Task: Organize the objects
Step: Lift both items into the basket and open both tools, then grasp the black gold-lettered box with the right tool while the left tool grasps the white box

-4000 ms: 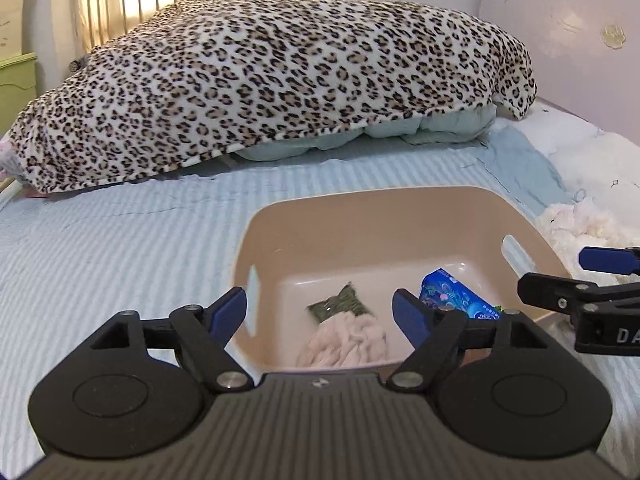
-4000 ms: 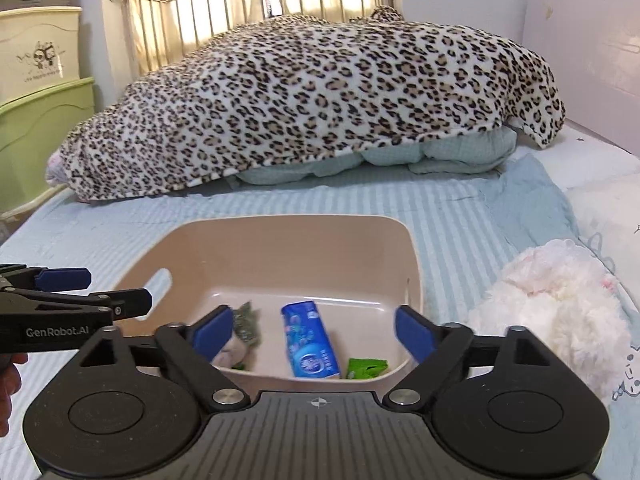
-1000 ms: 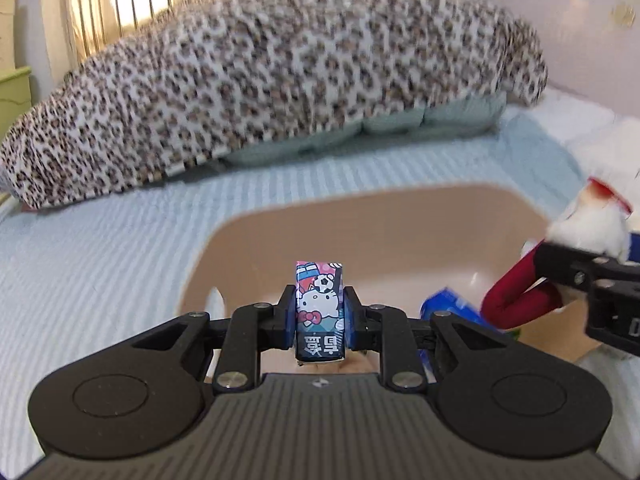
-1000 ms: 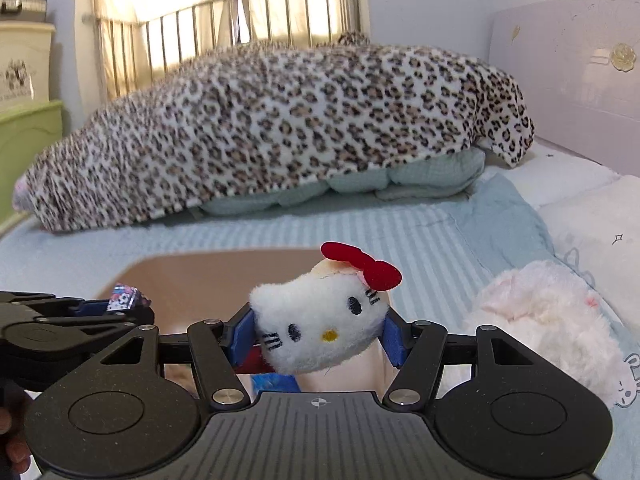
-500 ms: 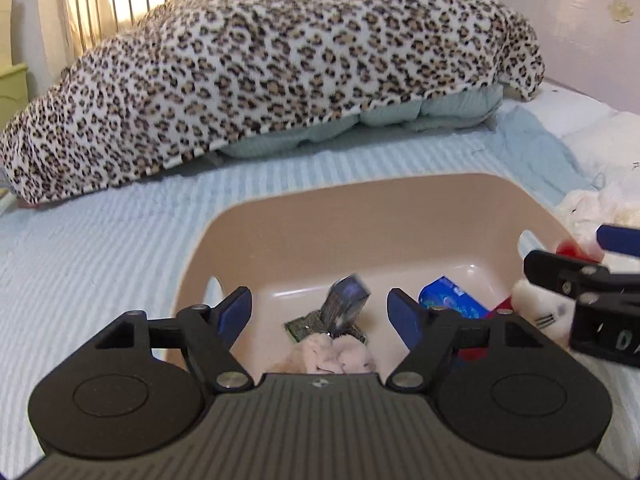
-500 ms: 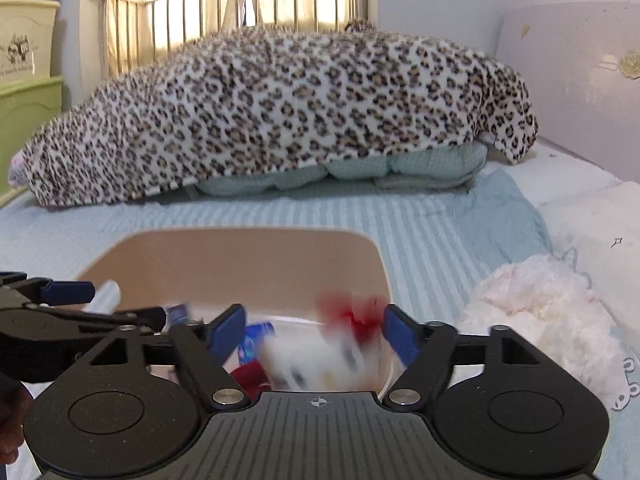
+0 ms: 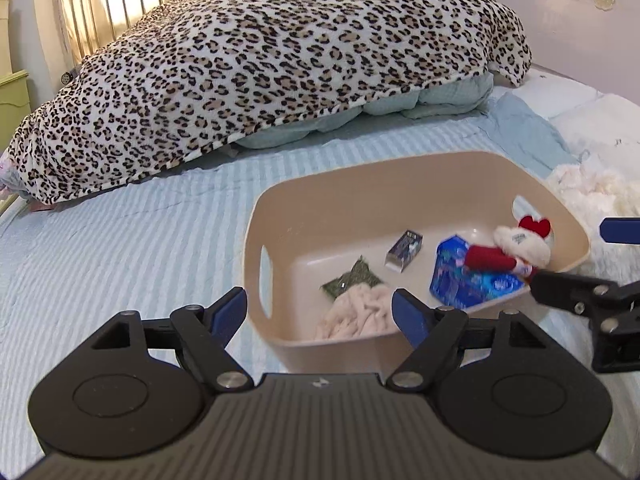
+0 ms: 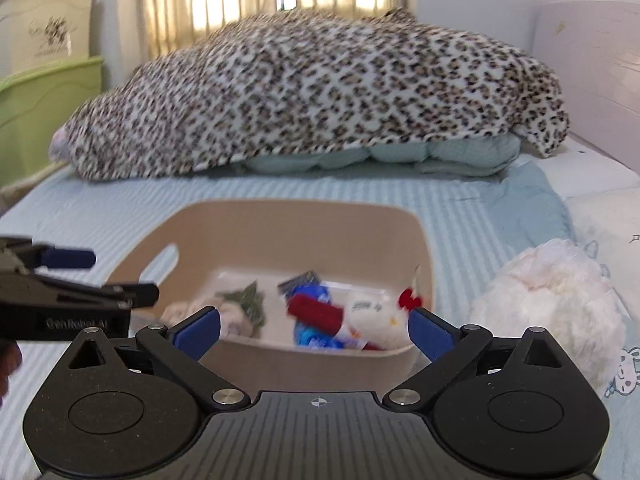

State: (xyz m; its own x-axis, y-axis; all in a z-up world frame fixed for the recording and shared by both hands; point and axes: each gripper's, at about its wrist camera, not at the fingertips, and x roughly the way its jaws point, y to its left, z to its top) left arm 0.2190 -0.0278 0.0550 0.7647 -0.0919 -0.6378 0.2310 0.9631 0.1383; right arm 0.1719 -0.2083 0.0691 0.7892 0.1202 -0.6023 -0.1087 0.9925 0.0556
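Observation:
A beige plastic bin sits on the striped bed and also shows in the right wrist view. Inside lie a Hello Kitty plush with a red bow, a blue tissue pack, a small printed box, a green packet and a pink fluffy cloth. My left gripper is open and empty at the bin's near left corner. My right gripper is open and empty just above the bin's near rim, with the plush below it.
A leopard-print blanket is heaped at the back of the bed. A white fluffy bundle lies right of the bin. Green and cream drawers stand at the left. A pale headboard is at the right.
A second ago the left gripper held the small printed box and the right held the plush. Both opened and dropped them, and the two now lie in the bin.

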